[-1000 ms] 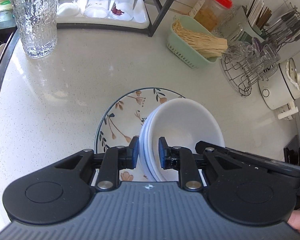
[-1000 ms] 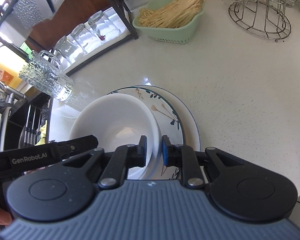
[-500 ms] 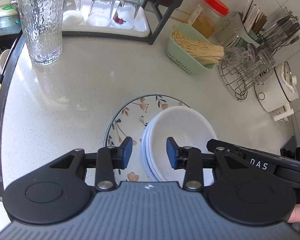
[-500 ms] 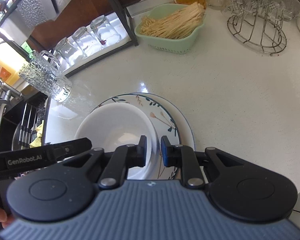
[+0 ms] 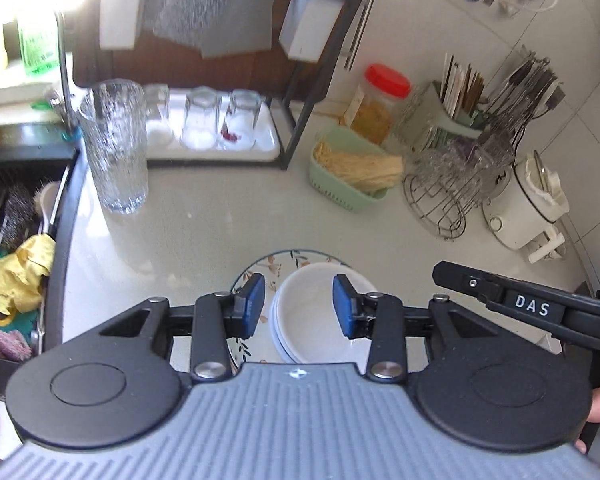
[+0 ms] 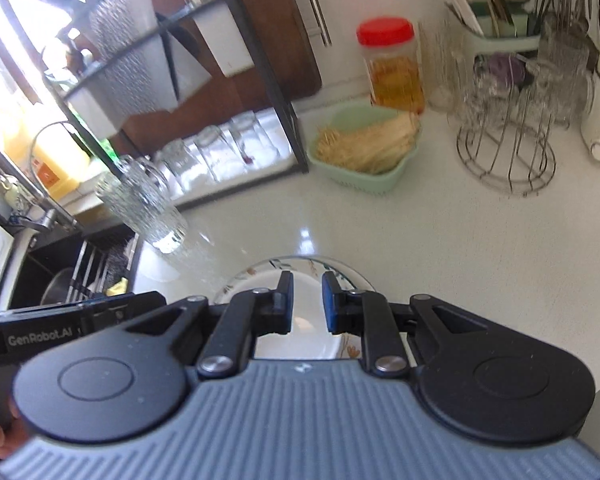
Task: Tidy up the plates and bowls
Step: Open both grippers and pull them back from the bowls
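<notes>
Low in the centre of the left wrist view, the white bowls [image 5: 314,312] sit nested together on the flowered plate [image 5: 260,270], which rests flat on the pale counter [image 5: 220,220]. Stacking small inside large keeps the pile steady and compact. The left gripper [image 5: 299,306] hangs above the stack with its blue pads spread wide on either side of the bowls, holding nothing, so the pile stands on its own. In the right wrist view the right gripper [image 6: 305,303] hovers over the same bowls [image 6: 300,320] with a narrower gap between its pads, and nothing is caught there either. The tall glass [image 5: 114,148] at the left of the frame and the green basket [image 5: 348,184] at upper right stand well apart from the stack, leaving room around it.
</notes>
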`<state>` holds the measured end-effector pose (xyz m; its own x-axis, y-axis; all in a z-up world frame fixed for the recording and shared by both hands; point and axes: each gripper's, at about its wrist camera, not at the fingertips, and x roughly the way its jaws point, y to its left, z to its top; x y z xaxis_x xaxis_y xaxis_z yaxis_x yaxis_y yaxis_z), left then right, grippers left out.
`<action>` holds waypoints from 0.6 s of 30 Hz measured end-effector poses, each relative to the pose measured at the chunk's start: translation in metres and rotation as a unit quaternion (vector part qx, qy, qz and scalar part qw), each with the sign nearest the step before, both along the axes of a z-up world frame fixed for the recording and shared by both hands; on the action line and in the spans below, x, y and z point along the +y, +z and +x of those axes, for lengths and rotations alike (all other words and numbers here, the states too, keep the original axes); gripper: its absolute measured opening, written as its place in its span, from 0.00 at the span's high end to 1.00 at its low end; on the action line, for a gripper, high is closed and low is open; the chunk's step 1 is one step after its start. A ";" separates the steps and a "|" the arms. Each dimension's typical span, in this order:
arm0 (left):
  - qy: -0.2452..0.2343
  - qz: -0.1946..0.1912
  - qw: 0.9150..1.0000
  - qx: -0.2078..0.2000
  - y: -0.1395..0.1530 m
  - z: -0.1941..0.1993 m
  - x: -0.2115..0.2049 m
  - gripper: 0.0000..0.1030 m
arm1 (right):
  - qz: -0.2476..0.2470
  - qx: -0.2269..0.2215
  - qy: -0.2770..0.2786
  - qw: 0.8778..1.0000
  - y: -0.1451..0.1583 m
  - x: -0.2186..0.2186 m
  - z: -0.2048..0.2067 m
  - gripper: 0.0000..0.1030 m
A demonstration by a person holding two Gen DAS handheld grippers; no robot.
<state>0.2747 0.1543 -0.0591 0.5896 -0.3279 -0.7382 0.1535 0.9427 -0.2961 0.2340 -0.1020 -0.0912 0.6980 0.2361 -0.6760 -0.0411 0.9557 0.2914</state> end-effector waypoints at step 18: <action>0.072 0.062 0.987 -0.126 0.075 -0.179 -0.045 0.57 | -0.003 -0.141 0.038 0.989 0.056 -0.047 -0.145 0.81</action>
<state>0.0958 0.1096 0.0163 0.7935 -0.1436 -0.5913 0.0696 0.9868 -0.1462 0.0893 -0.1487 -0.0347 0.8396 0.2913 -0.4586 -0.1916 0.9486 0.2518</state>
